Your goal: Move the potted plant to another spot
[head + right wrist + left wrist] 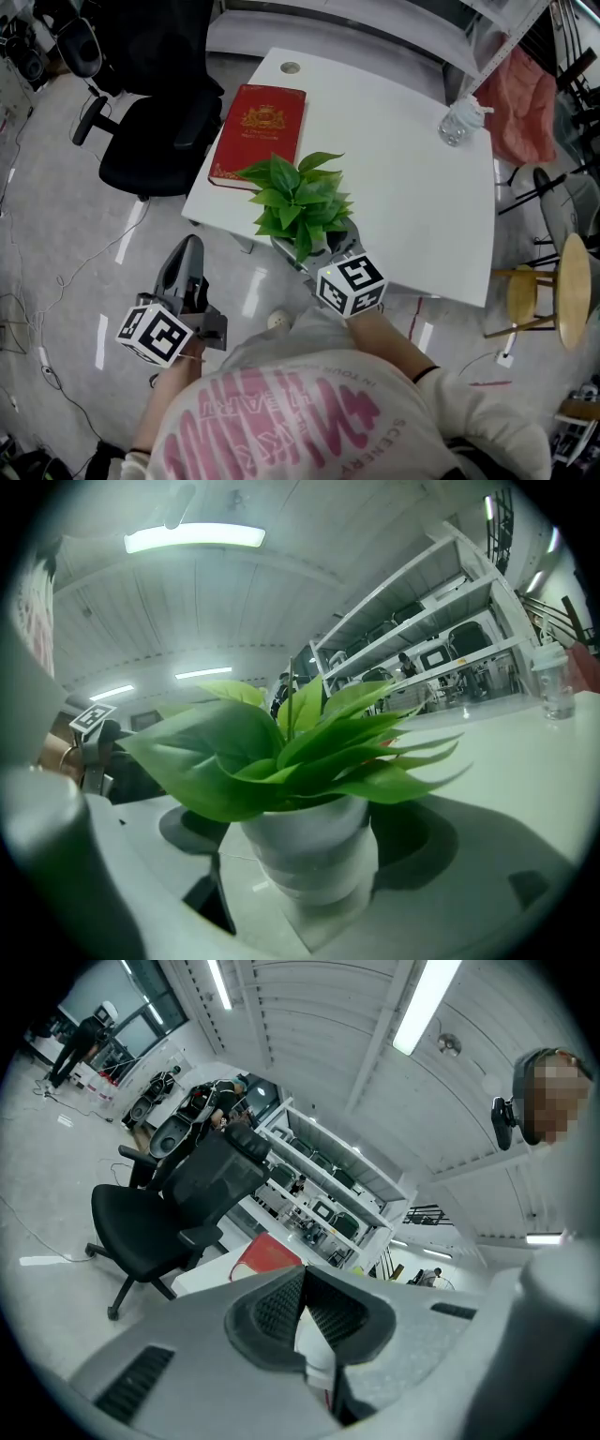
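Observation:
The potted plant (300, 197) has broad green leaves and a white pot (309, 850). It stands at the near edge of the white table (403, 187). My right gripper (323, 251) reaches in from the near side, and its jaws sit on both sides of the pot, shut on it. In the right gripper view a dark pad (422, 841) lies against the pot's side and the leaves fill the middle. My left gripper (187, 253) hangs off the table at the lower left, over the floor. It is shut (305, 1274) with nothing in it.
A red book (258, 131) lies on the table just behind the plant. A clear bottle (459, 122) stands at the far right corner. A black office chair (155, 122) is left of the table and a wooden stool (553, 291) is to its right.

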Tool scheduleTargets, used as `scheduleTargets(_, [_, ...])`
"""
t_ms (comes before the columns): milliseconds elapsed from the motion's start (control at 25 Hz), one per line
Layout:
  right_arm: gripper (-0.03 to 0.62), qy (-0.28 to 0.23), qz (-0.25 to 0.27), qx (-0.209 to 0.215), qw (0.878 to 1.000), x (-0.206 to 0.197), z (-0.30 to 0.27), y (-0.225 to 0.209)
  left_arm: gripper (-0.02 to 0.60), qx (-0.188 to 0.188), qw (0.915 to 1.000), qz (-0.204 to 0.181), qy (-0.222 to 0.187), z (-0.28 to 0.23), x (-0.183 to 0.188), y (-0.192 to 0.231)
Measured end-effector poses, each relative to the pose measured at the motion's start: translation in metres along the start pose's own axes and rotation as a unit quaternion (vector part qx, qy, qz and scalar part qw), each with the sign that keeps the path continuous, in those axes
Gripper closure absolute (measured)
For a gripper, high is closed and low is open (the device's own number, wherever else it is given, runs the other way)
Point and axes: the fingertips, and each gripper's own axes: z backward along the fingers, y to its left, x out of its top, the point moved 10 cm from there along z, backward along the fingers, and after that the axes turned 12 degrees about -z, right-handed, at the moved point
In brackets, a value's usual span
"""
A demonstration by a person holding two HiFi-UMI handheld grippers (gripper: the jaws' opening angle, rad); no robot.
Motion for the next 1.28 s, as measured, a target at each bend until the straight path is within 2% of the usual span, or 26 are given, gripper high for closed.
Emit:
scheduleTargets(560, [0.118, 0.021, 0.02, -0.004, 1.0, 0.0003, 0.0055, 0.0063, 0.578, -0.011, 0.9998, 0.015, 0.001, -0.0033, -0.0044, -0.0036])
scheduleTargets(1280, [0.12, 0.036, 0.037, -0.006, 0.999, -0.0018, 0.0062, 0.0058, 0.578, -0.002, 0.9996, 0.026, -0.007, 0.0033, -0.0077, -0.0016])
